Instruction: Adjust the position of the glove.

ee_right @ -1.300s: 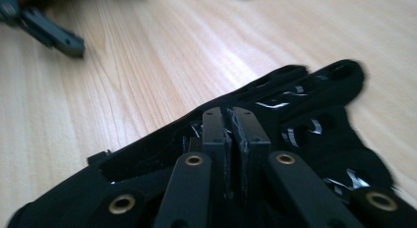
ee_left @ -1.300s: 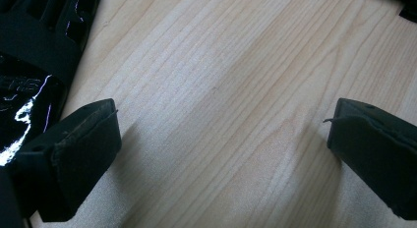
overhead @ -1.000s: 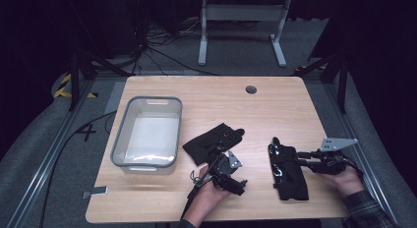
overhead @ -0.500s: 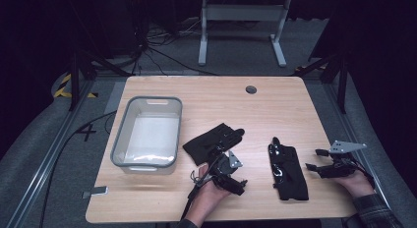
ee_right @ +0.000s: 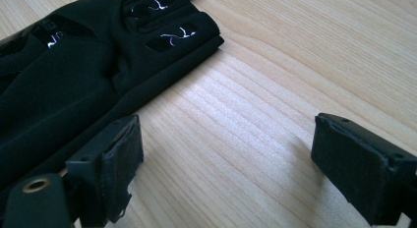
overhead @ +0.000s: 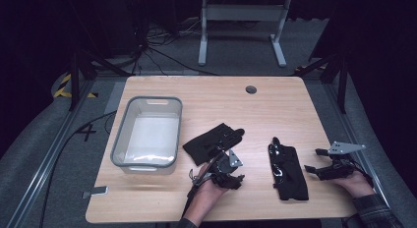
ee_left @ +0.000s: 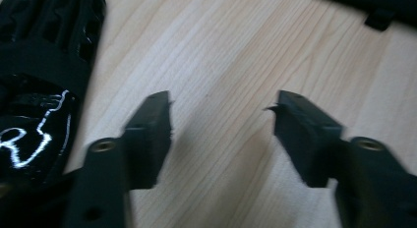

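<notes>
Two black gloves lie on the wooden table (overhead: 206, 98). The left glove (overhead: 214, 141) is crumpled near the middle. The right glove (overhead: 286, 169) lies flat, fingers pointing away from me. My left gripper (overhead: 236, 181) sits just in front of the left glove, low over the wood. In the left gripper view it (ee_left: 221, 125) stands open over bare wood, with a glossy glove (ee_left: 39, 66) at its left. My right gripper (overhead: 313, 160) is to the right of the flat glove, apart from it. In the right gripper view it (ee_right: 226, 154) is open and that glove (ee_right: 74, 66) lies beyond its left jaw.
A grey plastic bin (overhead: 121, 139) with a white floor stands on the table's left half. A round cable hole (overhead: 251, 89) sits near the far edge. Bare wood stretches across the back and right of the table.
My right gripper has drawn back to the right, off the flat glove's edge, and a little toward the front edge. The left gripper and both gloves have stayed put.
</notes>
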### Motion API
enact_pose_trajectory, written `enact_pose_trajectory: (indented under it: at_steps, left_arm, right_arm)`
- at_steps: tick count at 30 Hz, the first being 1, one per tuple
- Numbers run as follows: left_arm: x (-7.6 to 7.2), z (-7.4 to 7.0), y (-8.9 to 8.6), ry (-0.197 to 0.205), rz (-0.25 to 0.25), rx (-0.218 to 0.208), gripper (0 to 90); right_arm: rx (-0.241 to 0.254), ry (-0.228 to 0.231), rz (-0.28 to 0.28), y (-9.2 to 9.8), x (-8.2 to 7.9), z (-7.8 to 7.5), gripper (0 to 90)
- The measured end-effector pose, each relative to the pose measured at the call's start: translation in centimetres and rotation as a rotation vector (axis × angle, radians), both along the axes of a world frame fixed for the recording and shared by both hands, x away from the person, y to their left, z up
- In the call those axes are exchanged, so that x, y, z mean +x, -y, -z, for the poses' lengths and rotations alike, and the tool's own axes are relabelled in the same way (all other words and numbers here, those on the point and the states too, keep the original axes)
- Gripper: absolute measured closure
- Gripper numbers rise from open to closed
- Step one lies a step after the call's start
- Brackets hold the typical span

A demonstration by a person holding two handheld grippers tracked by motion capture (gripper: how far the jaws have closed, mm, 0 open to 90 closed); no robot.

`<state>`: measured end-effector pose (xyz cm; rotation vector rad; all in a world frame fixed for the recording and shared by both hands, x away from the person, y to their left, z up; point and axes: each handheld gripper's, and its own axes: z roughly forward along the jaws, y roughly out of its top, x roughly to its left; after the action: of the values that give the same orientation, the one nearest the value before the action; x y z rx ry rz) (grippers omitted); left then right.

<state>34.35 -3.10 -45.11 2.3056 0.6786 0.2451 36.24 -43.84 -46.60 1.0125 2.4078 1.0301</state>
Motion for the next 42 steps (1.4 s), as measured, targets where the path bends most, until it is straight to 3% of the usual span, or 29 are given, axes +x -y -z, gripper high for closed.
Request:
enact_pose_trajectory:
  at_steps: [4, 7, 9, 15, 18, 23, 28, 32, 36, 42]
  left_arm:
    - [0.5, -1.1, -0.4, -0.024, -0.034, 0.01, 67.9]
    - [1.2, -1.8, -0.8, -0.038, -0.059, -0.005, 82.9]
    - [1.7, -2.3, -1.0, -0.044, -0.067, -0.011, 89.5]
    - [3.8, -2.5, -1.3, -0.024, -0.116, 0.003, 89.9]
    - [5.0, -1.9, -1.4, -0.044, -0.141, 0.021, 89.9]
    - [6.2, -1.8, -1.5, -0.035, -0.173, 0.036, 89.9]
    - [7.0, -1.1, -1.3, -0.052, -0.196, 0.062, 89.8]
    - [7.4, -0.4, -1.2, -0.062, -0.194, 0.092, 89.8]
    - [7.3, -0.3, -0.9, -0.066, -0.193, 0.09, 89.8]
    - [6.9, -0.3, 0.3, -0.074, -0.149, 0.08, 89.8]
  right_arm:
    - [-0.002, -0.001, -0.001, 0.0, 0.0, 0.0, 11.9]
    - [-0.002, -0.002, -0.003, 0.0, 0.0, 0.0, 11.6]
    - [-0.002, -0.003, -0.003, 0.0, 0.0, 0.0, 11.5]
    - [-0.003, -0.003, -0.004, 0.0, 0.0, 0.0, 11.2]
    - [-0.003, -0.004, -0.005, -0.1, 0.0, 0.0, 11.0]
    - [-0.004, -0.003, -0.01, -0.1, 0.1, 0.0, 10.6]
    - [-0.004, -0.004, -0.01, -0.1, 0.1, 0.0, 10.6]
    - [-0.004, -0.004, -0.011, -0.1, 0.1, 0.0, 10.5]
    - [-0.004, -0.003, -0.012, -0.1, 0.1, 0.0, 10.5]
    - [-0.005, -0.004, -0.012, -0.1, 0.1, 0.0, 10.5]
